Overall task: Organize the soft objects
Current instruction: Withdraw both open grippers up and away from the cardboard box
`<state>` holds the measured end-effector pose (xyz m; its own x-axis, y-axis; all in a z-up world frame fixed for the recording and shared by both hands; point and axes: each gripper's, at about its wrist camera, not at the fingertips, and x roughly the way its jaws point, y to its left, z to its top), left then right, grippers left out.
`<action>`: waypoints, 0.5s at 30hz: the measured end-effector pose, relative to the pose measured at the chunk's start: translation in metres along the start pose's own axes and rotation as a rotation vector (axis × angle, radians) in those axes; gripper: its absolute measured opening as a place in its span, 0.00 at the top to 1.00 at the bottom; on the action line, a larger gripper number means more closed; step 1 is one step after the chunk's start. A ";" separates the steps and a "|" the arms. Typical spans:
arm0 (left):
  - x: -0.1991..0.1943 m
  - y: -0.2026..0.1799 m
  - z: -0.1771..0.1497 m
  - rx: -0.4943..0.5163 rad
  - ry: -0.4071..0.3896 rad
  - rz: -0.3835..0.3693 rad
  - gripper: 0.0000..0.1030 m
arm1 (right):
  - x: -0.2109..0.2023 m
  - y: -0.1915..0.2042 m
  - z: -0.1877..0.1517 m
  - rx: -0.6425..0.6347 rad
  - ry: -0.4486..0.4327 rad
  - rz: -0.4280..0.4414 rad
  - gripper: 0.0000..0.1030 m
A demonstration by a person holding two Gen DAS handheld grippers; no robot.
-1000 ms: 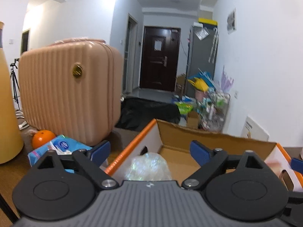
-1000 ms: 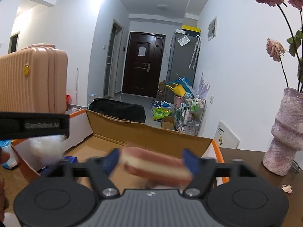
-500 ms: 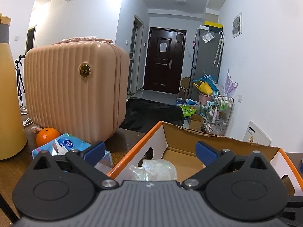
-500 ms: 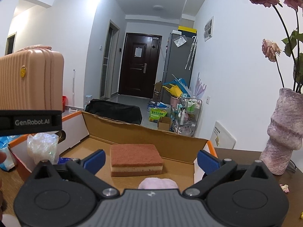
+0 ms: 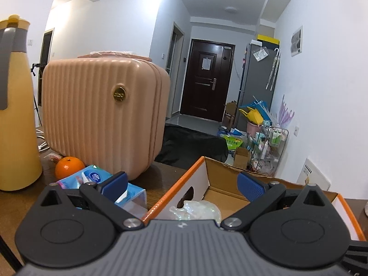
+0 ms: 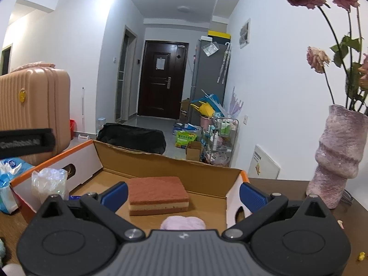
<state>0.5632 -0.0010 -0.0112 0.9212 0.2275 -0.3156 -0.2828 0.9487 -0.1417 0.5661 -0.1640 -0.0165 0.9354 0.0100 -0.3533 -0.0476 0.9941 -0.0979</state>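
The open cardboard box with orange-edged white walls (image 6: 232, 197) already holds 3 soft things, as far as the right wrist view shows: a brown-topped rectangular layered sponge (image 6: 157, 194) lying flat near the middle of the floor, a pink fluffy cloth (image 6: 182, 223) just in front of it at 6 o'clock, and a crumpled clear plastic bag (image 6: 49, 184) against the left wall at 9 o'clock. The right gripper (image 6: 182, 194) is spread wide and holds nothing; its blue pads stand either side of the sponge without touching it. The left gripper (image 5: 182, 185) is also wide and bare, hovering over the box's left wall with the plastic bag just below it.

Judging from this, most of the sorting looks done. A blue-and-white soft tissue pack (image 5: 92, 179) lies outside the box at 9 o'clock on the dark wooden table (image 5: 165, 179), beside an orange fruit (image 5: 69, 170) and a ribbed pink hard-shell case (image 5: 103, 117). The pack may be the next soft item, within easy reach of the left gripper. A textured pink vase (image 6: 340, 158) stands at 3 o'clock.
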 end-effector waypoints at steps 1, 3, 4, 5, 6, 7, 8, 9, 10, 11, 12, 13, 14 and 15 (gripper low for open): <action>-0.002 0.001 0.001 -0.004 -0.001 -0.001 0.00 | -0.002 -0.002 0.000 0.009 0.001 -0.001 0.00; -0.006 0.004 0.001 -0.005 -0.003 0.000 0.00 | -0.007 -0.007 0.001 0.027 0.007 -0.001 0.00; -0.009 0.005 0.001 -0.004 -0.006 0.001 0.00 | -0.010 -0.009 0.001 0.035 0.010 -0.002 0.00; -0.011 0.005 0.001 -0.001 -0.008 0.002 0.00 | -0.012 -0.011 0.001 0.042 0.011 -0.003 0.00; -0.013 0.007 0.001 0.000 -0.010 0.003 0.00 | -0.015 -0.014 0.001 0.048 0.011 -0.001 0.00; -0.016 0.008 0.001 0.001 -0.012 0.004 0.00 | -0.018 -0.016 0.001 0.052 0.012 0.000 0.00; -0.018 0.010 0.000 0.002 -0.012 0.001 0.00 | -0.021 -0.018 0.001 0.056 0.012 0.002 0.00; -0.021 0.011 0.000 0.003 -0.012 -0.002 0.00 | -0.023 -0.020 0.001 0.059 0.011 0.003 0.00; -0.024 0.012 -0.001 0.005 -0.012 -0.004 0.00 | -0.026 -0.022 0.000 0.062 0.010 0.005 0.00; -0.027 0.013 -0.001 0.007 -0.012 -0.004 0.00 | -0.029 -0.024 0.000 0.065 0.009 0.006 0.00; -0.030 0.014 -0.002 0.011 -0.013 -0.005 0.00 | -0.033 -0.026 -0.001 0.068 0.007 0.009 0.00; -0.032 0.015 -0.004 0.014 -0.013 -0.008 0.00 | -0.037 -0.027 -0.001 0.071 0.004 0.011 0.00; -0.035 0.016 -0.005 0.019 -0.013 -0.009 0.00 | -0.041 -0.028 -0.002 0.073 0.000 0.012 0.00; -0.038 0.016 -0.006 0.025 -0.015 -0.010 0.00 | -0.044 -0.029 -0.003 0.074 -0.002 0.014 0.00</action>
<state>0.5221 0.0045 -0.0073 0.9278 0.2213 -0.3005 -0.2673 0.9559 -0.1214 0.5252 -0.1940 -0.0009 0.9357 0.0237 -0.3520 -0.0342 0.9991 -0.0237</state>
